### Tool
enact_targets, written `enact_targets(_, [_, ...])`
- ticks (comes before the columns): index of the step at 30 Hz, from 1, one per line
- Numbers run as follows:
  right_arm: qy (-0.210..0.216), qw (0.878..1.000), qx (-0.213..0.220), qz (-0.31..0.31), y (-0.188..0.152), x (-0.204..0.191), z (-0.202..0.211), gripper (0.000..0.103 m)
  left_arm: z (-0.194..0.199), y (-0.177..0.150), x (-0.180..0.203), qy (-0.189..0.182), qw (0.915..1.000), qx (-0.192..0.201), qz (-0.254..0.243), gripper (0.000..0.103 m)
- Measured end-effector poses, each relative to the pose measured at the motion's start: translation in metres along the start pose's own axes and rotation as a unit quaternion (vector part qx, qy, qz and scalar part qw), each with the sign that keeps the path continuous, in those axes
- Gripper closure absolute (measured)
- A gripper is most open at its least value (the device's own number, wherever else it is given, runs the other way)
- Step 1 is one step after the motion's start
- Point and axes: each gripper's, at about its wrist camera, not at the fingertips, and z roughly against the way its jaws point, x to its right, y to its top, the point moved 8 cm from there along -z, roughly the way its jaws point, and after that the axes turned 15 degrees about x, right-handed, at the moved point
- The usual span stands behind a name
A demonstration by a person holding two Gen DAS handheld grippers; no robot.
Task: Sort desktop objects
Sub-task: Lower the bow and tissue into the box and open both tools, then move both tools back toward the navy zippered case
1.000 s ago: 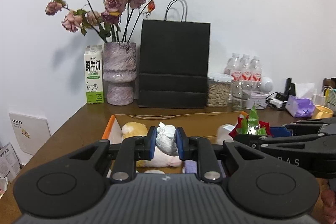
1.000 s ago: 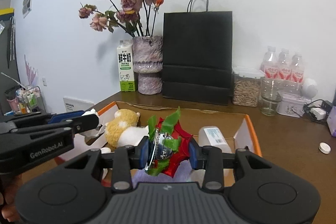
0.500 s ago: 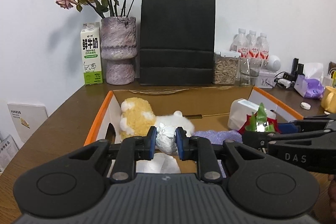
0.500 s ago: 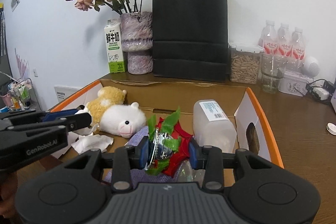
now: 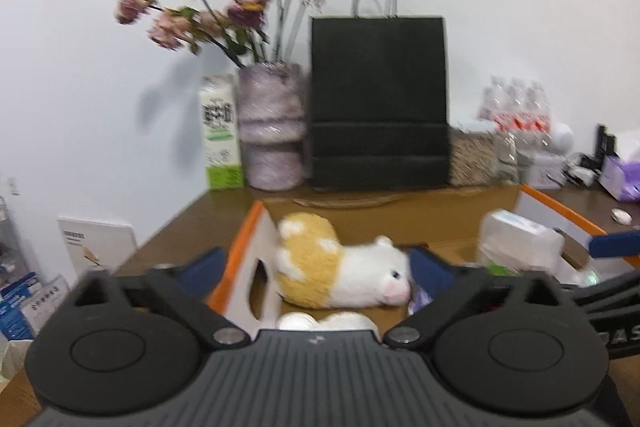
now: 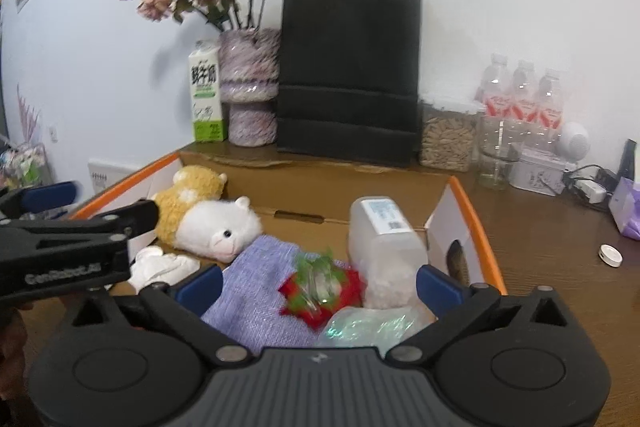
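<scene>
Both jaws are opening wide over the box [image 6: 476, 203], so the red wrapper [image 6: 320, 285] drops at 6 o'clock from the bottle [image 6: 384, 243]. The left hand-held gripper [image 5: 316, 263] and the right hand-held gripper [image 6: 320, 287] grip nothing.

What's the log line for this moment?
left gripper: jaws opening, empty | right gripper: jaws opening, red-green ornament between, unpinched | site: cardboard box

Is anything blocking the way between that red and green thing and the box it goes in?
Nothing visible: the red-green bundle is already in the box, on a purple cloth. The right tool is opening, pads clear of it.
</scene>
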Motion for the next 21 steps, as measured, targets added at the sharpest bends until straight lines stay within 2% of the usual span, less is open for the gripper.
enact_targets(8, [-0.009, 1.0, 0.017, -0.02, 0.006, 0.009, 0.007, 0.0, 0.003, 0.004, 0.002, -0.007, 0.9999, 0.006, -0.004, 0.0])
enact_targets(21, [-0.005, 1.0, 0.026, -0.016, 0.009, 0.006, 0.013, 0.0, 0.009, 0.009, 0.002, -0.005, 0.9998, 0.019, -0.002, 0.0])
